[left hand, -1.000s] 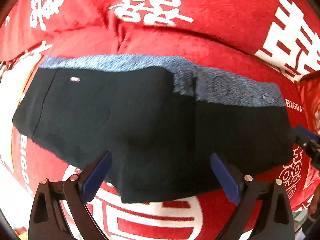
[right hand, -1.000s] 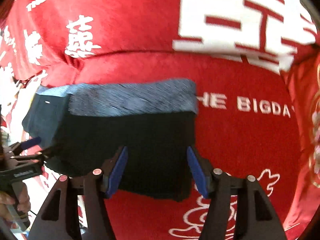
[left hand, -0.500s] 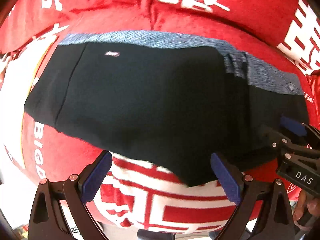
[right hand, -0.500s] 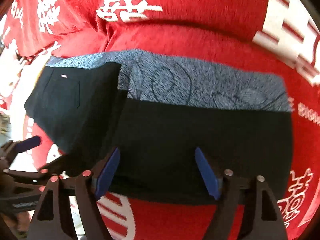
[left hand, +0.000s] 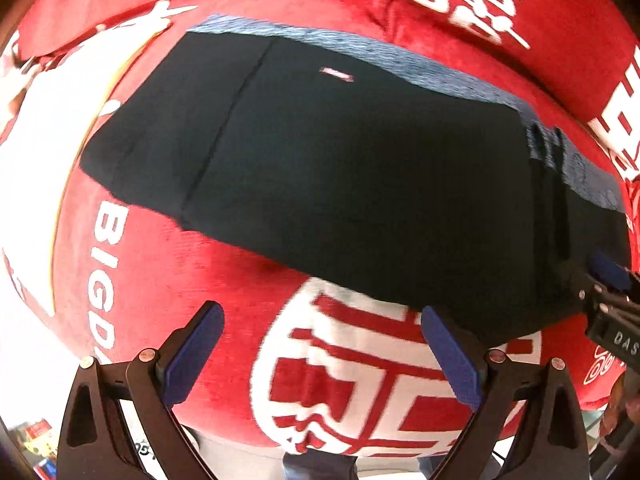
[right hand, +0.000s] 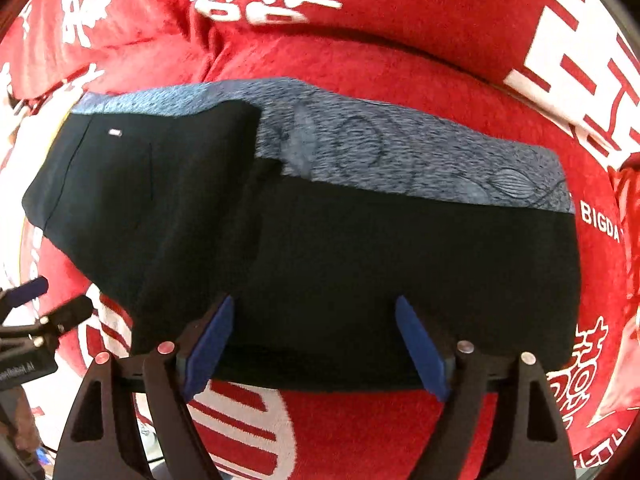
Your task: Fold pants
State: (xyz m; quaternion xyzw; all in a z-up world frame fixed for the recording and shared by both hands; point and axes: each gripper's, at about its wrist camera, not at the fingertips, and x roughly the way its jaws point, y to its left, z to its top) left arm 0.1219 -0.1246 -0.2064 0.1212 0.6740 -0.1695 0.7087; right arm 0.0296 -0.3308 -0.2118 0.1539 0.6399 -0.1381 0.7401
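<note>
Black shorts point(left hand: 340, 172) with a blue-grey patterned waistband point(right hand: 420, 160) lie spread flat on a red plush surface, waistband on the far side. In the right wrist view the left leg overlaps the right point(right hand: 160, 208). My left gripper point(left hand: 320, 352) is open and empty, just short of the near hem, over the red and white print. My right gripper point(right hand: 312, 340) is open, its fingertips over the near hem of the shorts point(right hand: 360, 272). The right gripper shows at the right edge of the left wrist view point(left hand: 612, 304), the left gripper at the left edge of the right wrist view point(right hand: 36, 312).
The red plush cover point(left hand: 152, 280) with white characters and "BIGDAY" lettering point(right hand: 600, 224) spans both views, with cushions rising behind the shorts point(right hand: 400, 20). The cover's near edge drops off below the grippers point(left hand: 240, 456).
Both grippers have drawn back toward the near edge and swung left. The shorts now look larger and shifted right in the left wrist view. Both grippers stayed open.
</note>
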